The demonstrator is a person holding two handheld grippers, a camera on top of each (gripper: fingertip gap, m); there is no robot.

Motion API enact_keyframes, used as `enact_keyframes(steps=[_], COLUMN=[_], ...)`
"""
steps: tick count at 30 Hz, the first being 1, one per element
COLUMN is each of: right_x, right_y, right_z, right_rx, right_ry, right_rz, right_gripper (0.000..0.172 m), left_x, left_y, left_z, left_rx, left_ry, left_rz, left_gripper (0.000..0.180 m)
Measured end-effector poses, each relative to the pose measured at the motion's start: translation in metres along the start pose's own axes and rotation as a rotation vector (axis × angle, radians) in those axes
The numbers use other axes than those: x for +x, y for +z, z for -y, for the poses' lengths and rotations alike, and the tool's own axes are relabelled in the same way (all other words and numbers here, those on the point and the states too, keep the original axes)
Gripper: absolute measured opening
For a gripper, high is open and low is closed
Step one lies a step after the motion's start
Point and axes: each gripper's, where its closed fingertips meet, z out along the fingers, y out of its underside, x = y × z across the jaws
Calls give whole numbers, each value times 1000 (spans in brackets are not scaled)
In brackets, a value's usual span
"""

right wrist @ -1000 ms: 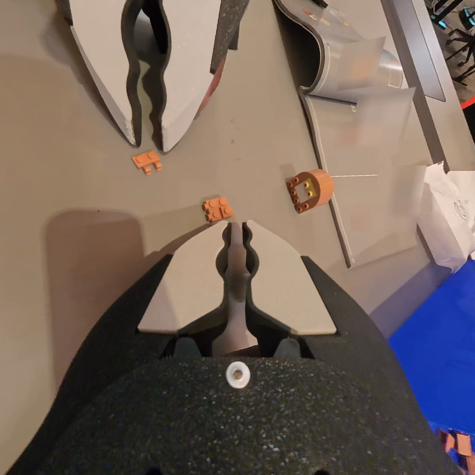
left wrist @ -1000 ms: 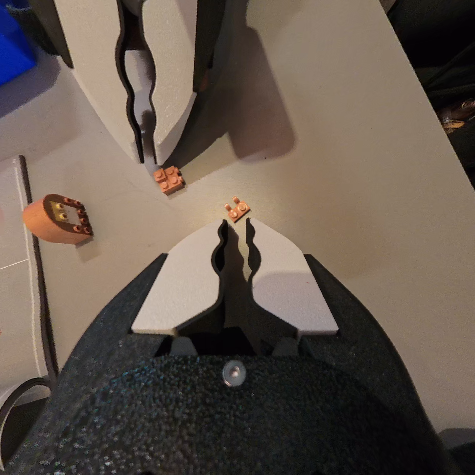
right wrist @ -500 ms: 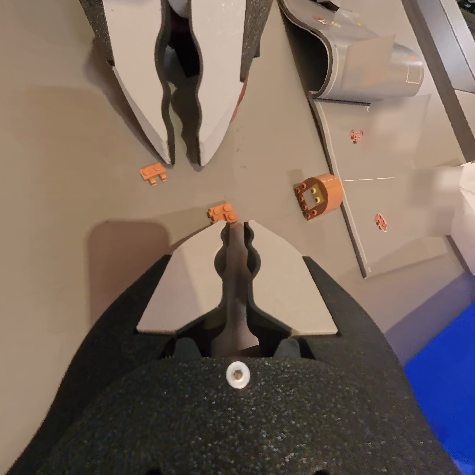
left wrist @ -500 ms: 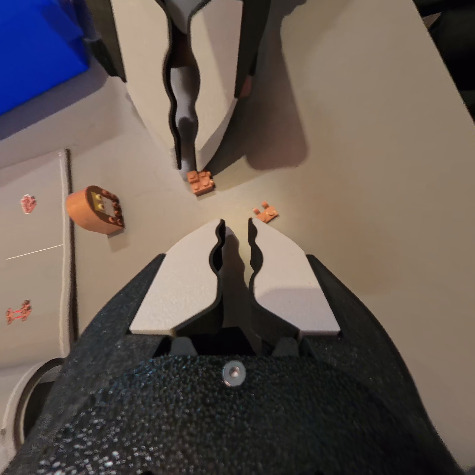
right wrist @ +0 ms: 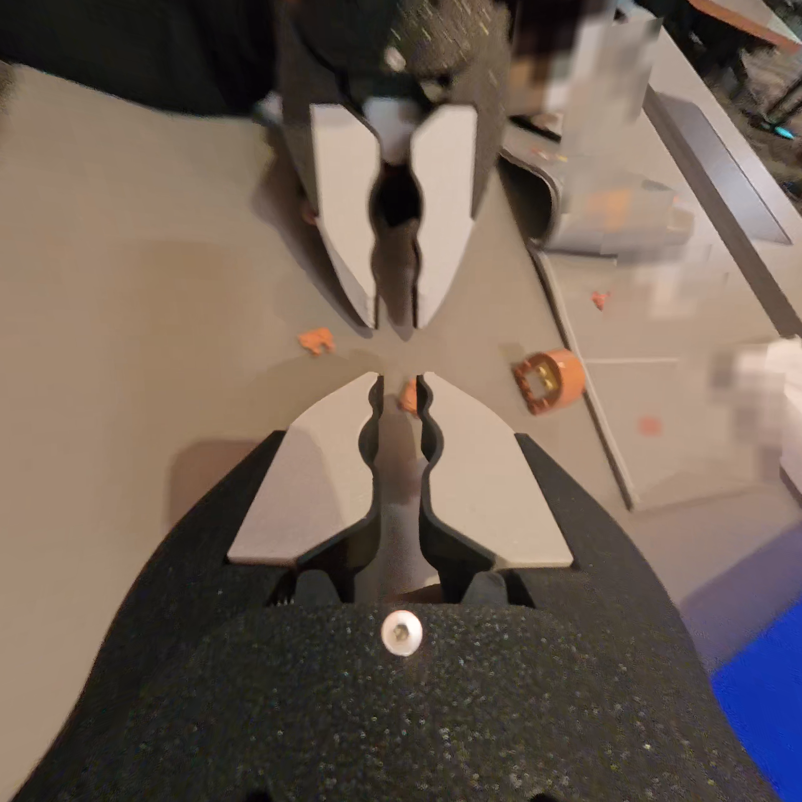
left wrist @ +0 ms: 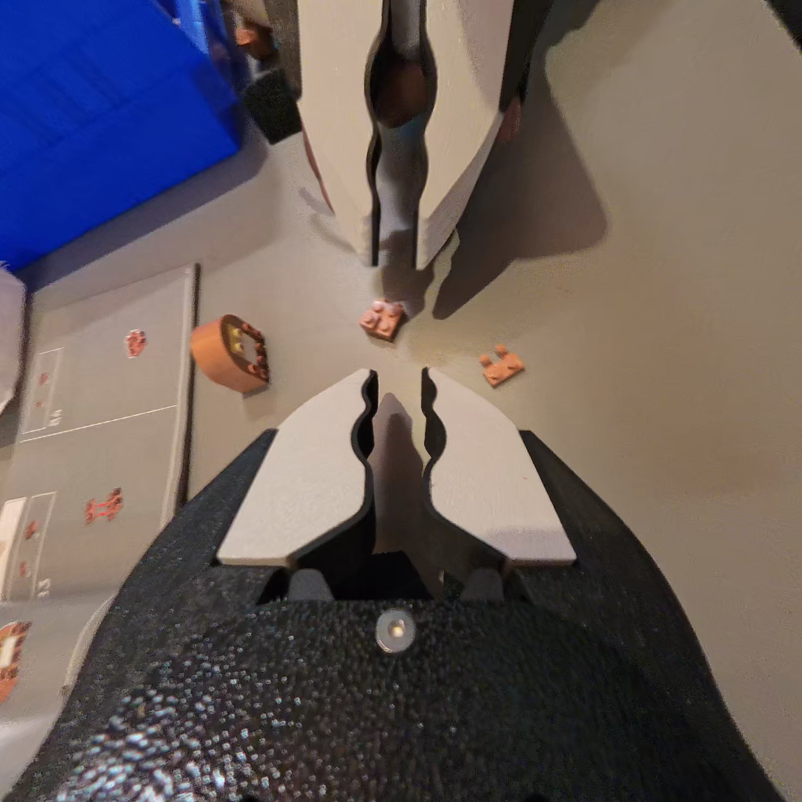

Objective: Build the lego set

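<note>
A grey table [left wrist: 651, 260] fills both views. At its far left, in the left wrist view, stands a blue bin [left wrist: 108, 108]; I cannot see into it. Beside the bin lies a grey mat [left wrist: 108, 347] printed with small red pictures; nothing sits on it.

My two grippers point at each other, tip to tip, over the middle of the table. The left gripper [left wrist: 399, 373] is partly open and holds nothing; bare table shows between its fingers. The right gripper [right wrist: 401, 377] is also partly open, with nothing clamped in it.

A rounded orange brick [left wrist: 230, 356] with a brown studded top lies on its side, just off the mat's edge and left of the left gripper.

A small square orange brick [left wrist: 384, 321] lies flat on the table between the two sets of tips, just ahead of the left gripper. In the right wrist view it shows through the gap by one finger, so the right gripper looks nearer. Being square, it has no long axis.

A thin orange plate [left wrist: 503, 369] with two prongs lies just right of the left gripper's tips, its long side slanted.
</note>
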Motion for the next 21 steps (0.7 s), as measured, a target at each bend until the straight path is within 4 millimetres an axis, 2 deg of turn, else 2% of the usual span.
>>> enact_keyframes(steps=[3,7,12,21], right_x=[-23,-38,-37,-42], right_y=[5,21,27,32], right_z=[12,6,3,0], right_rx=[36,-28,-66,-113], right_ry=[-31,-79,-78,-55], right_rz=[98,163,207,326], right_gripper=[14,17,17,15], left_x=[15,28,39,39], left_y=[-5,-13,-14,-12], left_z=[-5,-7,-8,-9], left_rx=[-6,12,6,-8], left_ry=[9,-3,5,5], left_rz=[-103,-194,-244,-239], left_gripper=[19,19,16,15])
